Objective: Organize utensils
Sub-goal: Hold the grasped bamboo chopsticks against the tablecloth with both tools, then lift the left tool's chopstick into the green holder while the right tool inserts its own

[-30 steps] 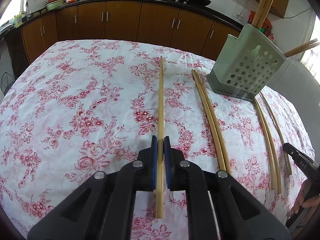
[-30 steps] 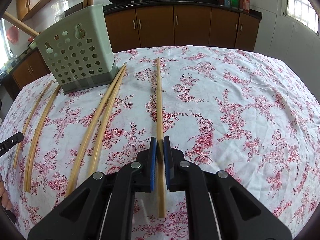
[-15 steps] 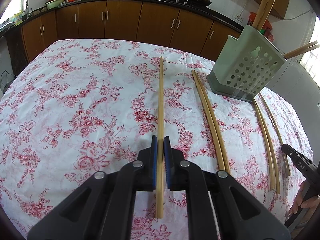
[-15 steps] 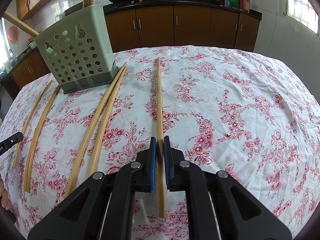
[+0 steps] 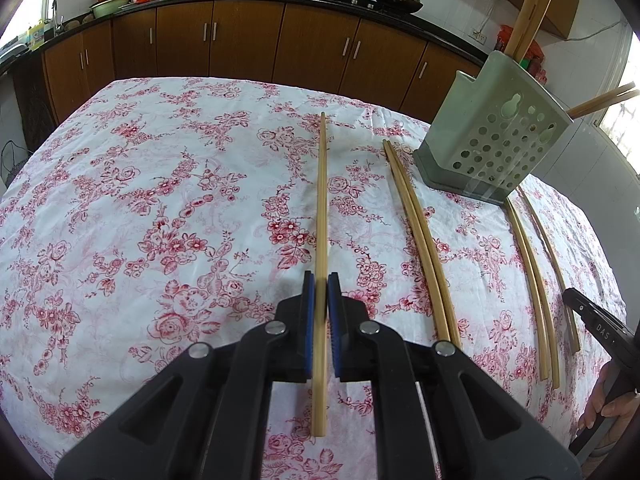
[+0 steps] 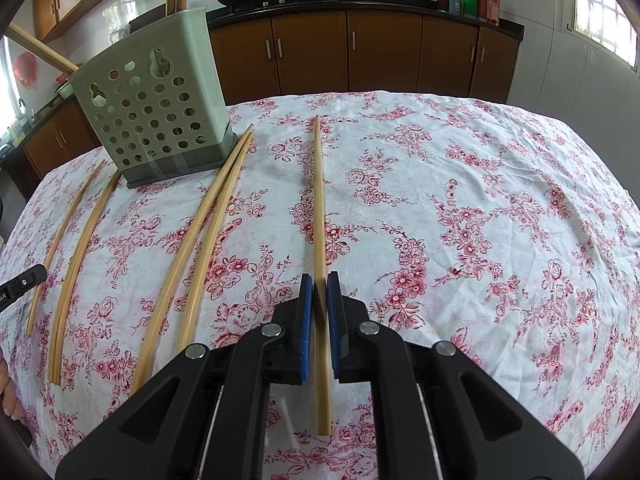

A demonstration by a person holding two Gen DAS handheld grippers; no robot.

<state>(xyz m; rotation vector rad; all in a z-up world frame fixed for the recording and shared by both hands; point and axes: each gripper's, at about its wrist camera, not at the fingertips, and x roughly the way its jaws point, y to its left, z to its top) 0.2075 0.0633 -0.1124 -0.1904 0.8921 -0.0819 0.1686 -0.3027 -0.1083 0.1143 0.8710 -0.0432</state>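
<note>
In the left wrist view my left gripper (image 5: 321,304) is shut on a long bamboo chopstick (image 5: 322,200) that runs straight ahead over the flowered cloth. My right gripper (image 6: 320,304) is likewise shut on a second bamboo chopstick (image 6: 319,200) in the right wrist view. I cannot tell whether either stick's far tip touches the cloth. A pale green perforated utensil holder (image 5: 496,140) (image 6: 160,120) stands upright between the two grippers, with several chopsticks inside it. More chopsticks lie loose on the cloth: one pair (image 5: 420,240) (image 6: 200,248) and further sticks (image 5: 532,272) (image 6: 76,248).
The table (image 5: 120,220) wears a white cloth with red flowers. Brown kitchen cabinets (image 5: 240,40) run behind it, with woks on the counter. Part of the other gripper and a hand show at each frame's edge (image 5: 600,324) (image 6: 20,284).
</note>
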